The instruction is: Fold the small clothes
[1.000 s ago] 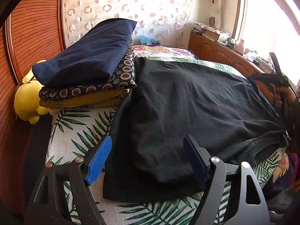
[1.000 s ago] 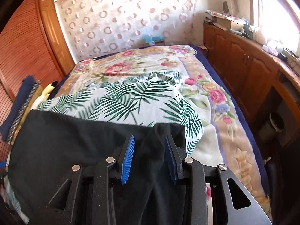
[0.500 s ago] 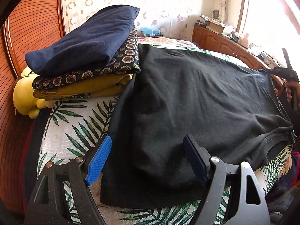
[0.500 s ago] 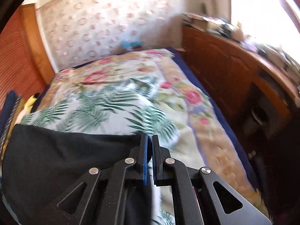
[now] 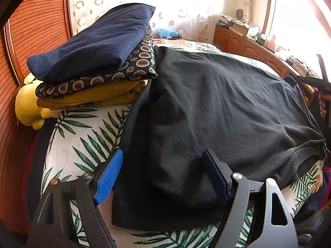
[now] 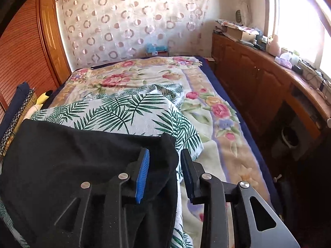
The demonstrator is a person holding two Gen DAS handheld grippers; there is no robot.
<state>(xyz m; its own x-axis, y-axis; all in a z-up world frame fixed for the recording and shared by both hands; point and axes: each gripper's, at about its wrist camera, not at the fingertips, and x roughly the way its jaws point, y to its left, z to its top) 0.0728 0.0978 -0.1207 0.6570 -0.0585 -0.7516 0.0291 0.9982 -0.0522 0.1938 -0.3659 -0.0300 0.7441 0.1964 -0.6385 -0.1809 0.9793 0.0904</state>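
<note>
Black garment [image 5: 217, 107] spread flat over palm-leaf sheet [image 5: 86, 136] at near end of bed, one sleeve or side folded under along left edge in left wrist view, collar end bunched toward lower right. Left gripper [image 5: 163, 175] poised low over near hem of garment, jaws spread wide, blue pads standing either side of the cloth without pressing on it; nothing gripped. Right gripper [image 6: 164, 171] at far corner of same garment [image 6: 72, 155], jaws opening, a narrow gap between the pads; corner of black cloth lying between them, against left pad, clear of right pad, so not pinched. Same gripper seen small at right edge of left wrist view, with part of a hand [image 5: 322, 105] on its handle. Stack of folded clothes beside garment on its left, touching its edge: navy piece [image 5: 97, 41] on top, dark patterned piece [image 5: 115, 72] beneath, mustard piece [image 5: 97, 97] at bottom. Yellow plush toy [image 5: 29, 105] wedged between stack and slatted wooden wall. Beyond palm-leaf sheet, floral blanket [image 6: 206, 107] covering rest of bed. Wooden cabinet [image 6: 258, 82] along right side under bright window, top crowded with small items too blurred to name. Curtain with ring pattern [image 6: 128, 24] across far wall.
</note>
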